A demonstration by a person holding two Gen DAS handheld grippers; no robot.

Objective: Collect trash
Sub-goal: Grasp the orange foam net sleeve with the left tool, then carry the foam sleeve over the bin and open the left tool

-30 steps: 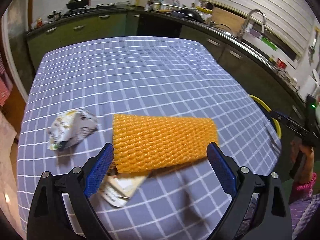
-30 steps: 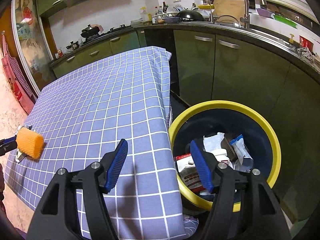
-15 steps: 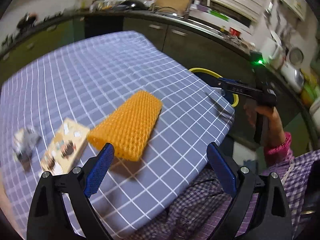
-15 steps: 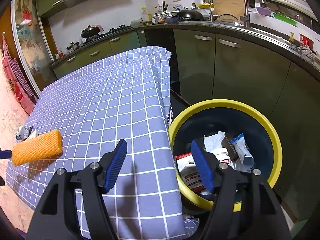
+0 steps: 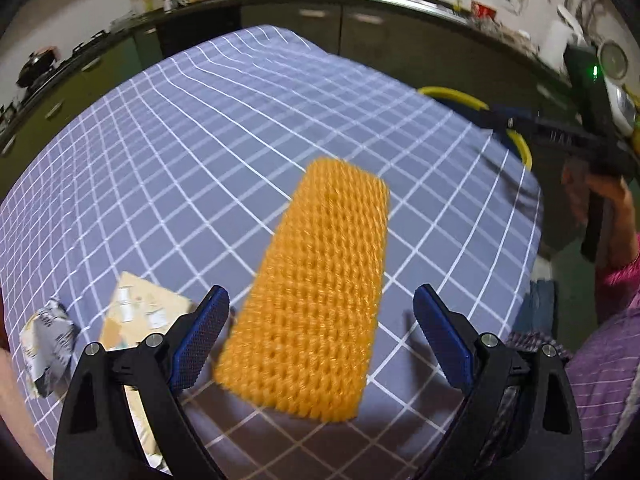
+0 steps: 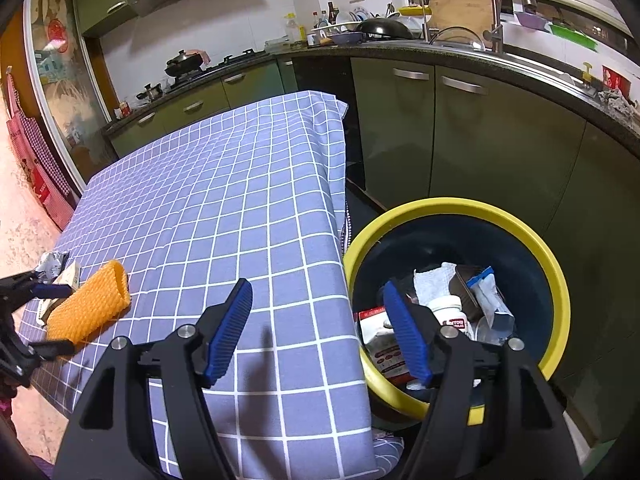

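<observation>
An orange foam mesh sleeve (image 5: 316,292) lies on the purple checked tablecloth (image 5: 208,136) near the table's front edge, between the open fingers of the left gripper (image 5: 320,336). Just to its left a flat tan cardboard card (image 5: 136,312) lies on the cloth, with a crumpled printed wrapper (image 5: 48,344) further left. Off the table's right side stands a yellow-rimmed dark bin (image 6: 520,232), with a white plastic bottle (image 6: 448,312) and packets inside, below the right gripper (image 6: 320,332).

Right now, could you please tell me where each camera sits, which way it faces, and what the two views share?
Left wrist: on the left tongs, angled down at the orange foam net sleeve lying between its open fingers; the person's right hand shows.
Right wrist: on the right tongs, open, facing the table's edge and the yellow-rimmed dark bin.
Shared: the sleeve, the blue checked tablecloth, the bin's rim.
</observation>
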